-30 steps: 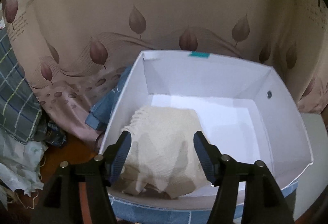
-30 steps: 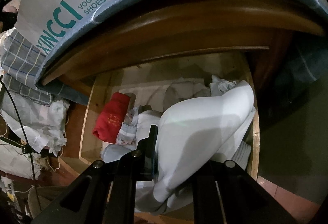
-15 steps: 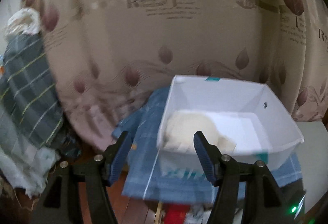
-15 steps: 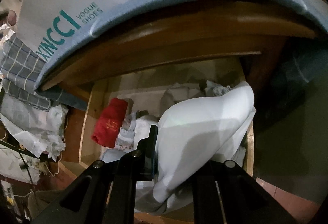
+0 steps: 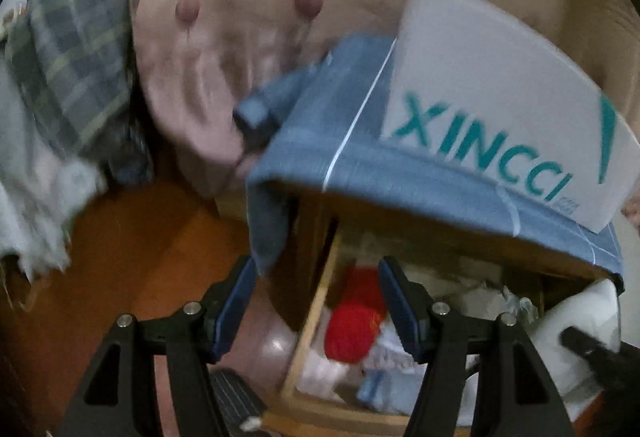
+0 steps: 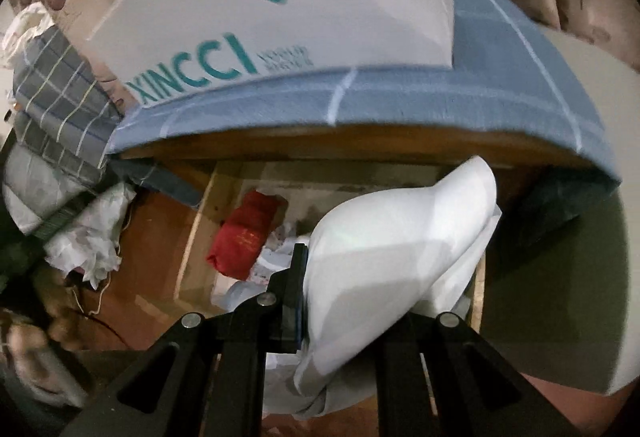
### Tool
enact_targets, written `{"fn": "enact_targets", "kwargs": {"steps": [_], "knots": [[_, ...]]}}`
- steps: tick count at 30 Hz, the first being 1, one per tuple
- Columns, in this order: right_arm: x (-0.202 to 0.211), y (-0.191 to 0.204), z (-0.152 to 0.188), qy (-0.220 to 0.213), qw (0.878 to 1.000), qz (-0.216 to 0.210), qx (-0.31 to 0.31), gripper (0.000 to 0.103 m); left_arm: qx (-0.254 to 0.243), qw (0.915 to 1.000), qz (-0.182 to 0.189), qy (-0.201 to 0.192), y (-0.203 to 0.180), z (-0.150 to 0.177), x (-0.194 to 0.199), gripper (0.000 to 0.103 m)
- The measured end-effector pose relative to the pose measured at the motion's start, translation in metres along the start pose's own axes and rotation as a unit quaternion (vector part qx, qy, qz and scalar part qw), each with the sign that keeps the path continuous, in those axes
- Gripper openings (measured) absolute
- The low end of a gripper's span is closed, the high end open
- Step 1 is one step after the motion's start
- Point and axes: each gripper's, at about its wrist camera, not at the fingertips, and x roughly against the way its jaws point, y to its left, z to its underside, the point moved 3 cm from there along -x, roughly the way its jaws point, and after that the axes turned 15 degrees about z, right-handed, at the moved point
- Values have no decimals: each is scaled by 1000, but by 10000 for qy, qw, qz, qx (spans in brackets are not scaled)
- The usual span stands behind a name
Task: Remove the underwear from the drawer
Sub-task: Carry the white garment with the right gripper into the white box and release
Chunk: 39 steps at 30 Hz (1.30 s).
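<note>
The right tool (image 6: 340, 301) is clamped tight on a white piece of underwear (image 6: 400, 249), which bulges out past its fingers above the open wooden drawer (image 6: 192, 237). In the drawer lie a red folded item (image 6: 244, 237) near the left wall and pale, patterned garments (image 6: 276, 257) just beside it. The left tool (image 5: 316, 305) hangs with its blue-padded fingers (image 5: 232, 313) spread apart and nothing between them, over the drawer's left edge; the view from it is blurred. Above the drawer, a white shoe box (image 5: 500, 97) with teal lettering stands on a blue checked cloth (image 5: 360, 157) draped over the wooden top. A plaid fabric (image 5: 72, 57) is piled at far left.
</note>
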Motion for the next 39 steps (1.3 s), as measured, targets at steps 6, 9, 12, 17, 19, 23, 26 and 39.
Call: {"fn": "enact_targets", "kwargs": {"steps": [6, 9, 12, 17, 19, 23, 26, 39], "knots": [[53, 4, -23, -160, 9996, -221, 18, 12, 477, 9985, -274, -22, 33, 5, -4, 65], [89, 10, -39, -461, 9986, -196, 178, 12, 574, 9978, -323, -61, 40, 6, -2, 65], [121, 19, -56, -665, 9971, -298, 232, 12, 553, 9980, -299, -4, 38, 4, -2, 65], [194, 38, -111, -1322, 9897, -493, 246, 12, 94, 9993, -326, -152, 23, 1, 1, 65], [219, 45, -135, -1662, 9849, -416, 265, 12, -85, 9992, -385, -111, 19, 1, -2, 65], [252, 57, -182, -2232, 9742, -254, 194, 12, -9, 9998, -193, 8, 19, 2, -5, 65], [249, 62, -219, -2382, 9711, -126, 96, 12, 49, 9999, -153, -15, 23, 1, -4, 65], [80, 46, -267, -1436, 9880, 504, -274, 12, 463, 9989, -62, 86, 40, 1, -8, 65]]}}
